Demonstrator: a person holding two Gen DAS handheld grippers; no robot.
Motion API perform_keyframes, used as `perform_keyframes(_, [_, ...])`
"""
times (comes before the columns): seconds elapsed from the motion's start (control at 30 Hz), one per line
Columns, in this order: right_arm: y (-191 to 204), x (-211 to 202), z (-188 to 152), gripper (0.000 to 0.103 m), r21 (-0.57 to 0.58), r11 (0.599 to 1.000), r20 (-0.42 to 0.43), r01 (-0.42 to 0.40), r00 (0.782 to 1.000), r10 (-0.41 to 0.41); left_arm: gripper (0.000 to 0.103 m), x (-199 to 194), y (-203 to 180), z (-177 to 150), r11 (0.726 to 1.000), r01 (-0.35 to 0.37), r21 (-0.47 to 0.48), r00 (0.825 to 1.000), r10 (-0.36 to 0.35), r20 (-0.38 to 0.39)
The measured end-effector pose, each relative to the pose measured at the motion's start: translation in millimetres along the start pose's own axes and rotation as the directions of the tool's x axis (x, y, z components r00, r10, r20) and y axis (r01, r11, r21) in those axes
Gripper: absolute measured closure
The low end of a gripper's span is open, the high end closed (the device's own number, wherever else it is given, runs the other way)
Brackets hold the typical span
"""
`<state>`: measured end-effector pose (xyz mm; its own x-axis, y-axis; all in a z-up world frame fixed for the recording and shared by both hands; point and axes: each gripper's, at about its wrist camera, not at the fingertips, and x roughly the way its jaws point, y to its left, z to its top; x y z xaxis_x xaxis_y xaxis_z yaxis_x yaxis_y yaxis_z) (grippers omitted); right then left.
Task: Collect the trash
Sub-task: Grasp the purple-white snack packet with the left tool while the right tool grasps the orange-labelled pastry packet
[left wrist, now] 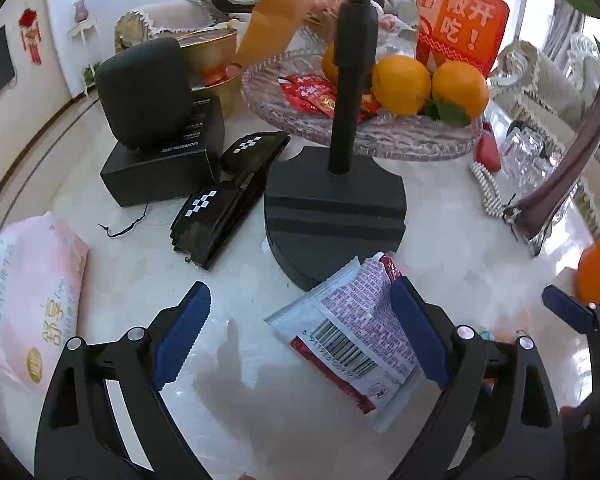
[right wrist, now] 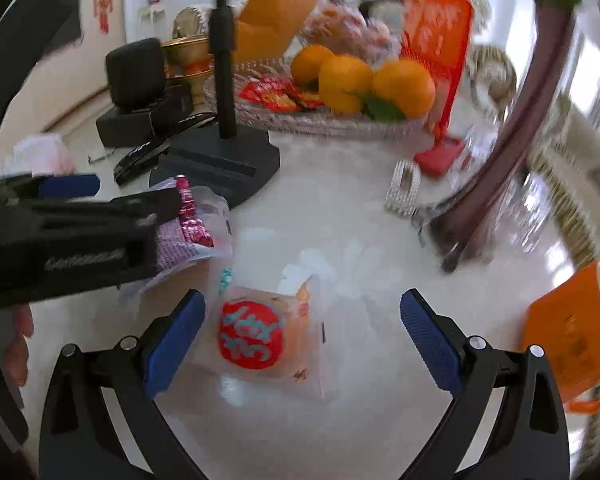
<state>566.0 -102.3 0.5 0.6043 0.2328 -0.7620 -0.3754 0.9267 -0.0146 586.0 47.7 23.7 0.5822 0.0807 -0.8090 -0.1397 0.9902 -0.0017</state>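
both grippers point(left wrist: 300, 336) point(right wrist: 302, 340) gape over wrappers point(left wrist: 352, 340)

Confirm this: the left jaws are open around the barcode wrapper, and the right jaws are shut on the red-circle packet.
Not quite. The right gripper is open around the red-circle packet, as the right wrist view shows. The left gripper is open around the barcode wrapper.
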Motion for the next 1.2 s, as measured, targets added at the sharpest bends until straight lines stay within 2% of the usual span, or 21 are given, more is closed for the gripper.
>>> perform_keyframes(0.13, [-12.5,-0.9,-2.9,0.010,0.049,0.999,-0.012,-0.004,1.000,0.005,0.014,-9.9,2.8,1.2,0.999,0.039,-0.003,0.999,-0.039,-0.019])
perform_keyframes(0.27, [-15.5,-3.2,-4.4,0.010,0.062,0.998,-0.009,-0.015,1.000,0.016,0.011,-14.3,-9.5,-3.3,0.995,0.066,0.074,0.997,-0.064,-0.031])
perform_keyframes(0.37, [-16.4,-2.9,-4.4,0.010,0.062,0.998,-0.013,-0.022,1.000,0.022,0.009,-5.8,-16.2,-7.7,0.991,0.101,0.092,0.994,-0.096,-0.060])
perform_keyframes(0.47, [-15.5,-0.5,-4.3,0.010,0.054,0.998,-0.025,-0.023,0.999,0.024,0.009,4.2,-22.2,-12.6,0.989,0.090,0.116,0.994,-0.081,-0.076])
perform_keyframes(0.5, [-14.2,0.0,-4.1,0.010,0.047,0.999,-0.028,-0.021,0.999,0.023,0.009,7.2,-21.5,-13.2,0.991,0.066,0.114,0.996,-0.058,-0.074])
perform_keyframes(0.53, [-12.1,0.9,-3.7,0.010,0.037,0.999,-0.032,-0.018,0.999,0.019,0.009,9.6,-20.2,-13.8,0.993,0.050,0.110,0.997,-0.042,-0.069])
perform_keyframes(0.7, [-9.9,2.6,-4.3,0.011,0.023,1.000,-0.044,-0.004,0.999,0.005,0.009,20.3,-7.8,-17.2,0.997,0.055,0.048,0.992,-0.049,-0.116])
perform_keyframes(0.83, [-12.0,3.1,-4.7,0.011,0.031,0.999,-0.045,-0.015,0.999,0.017,0.009,21.3,2.4,-17.7,0.999,0.039,0.014,0.994,-0.037,-0.098])
perform_keyframes(0.97, [-2.7,3.6,-3.3,0.011,-0.020,1.000,-0.042,-0.012,0.999,0.012,0.009,20.3,6.3,-19.0,0.999,0.054,-0.009,0.996,-0.054,-0.067])
perform_keyframes(1.2, [-1.7,3.8,-3.2,0.011,-0.029,1.000,-0.039,0.007,0.999,-0.008,0.009,16.0,19.0,-11.9,0.982,0.169,-0.082,0.985,-0.171,-0.015])
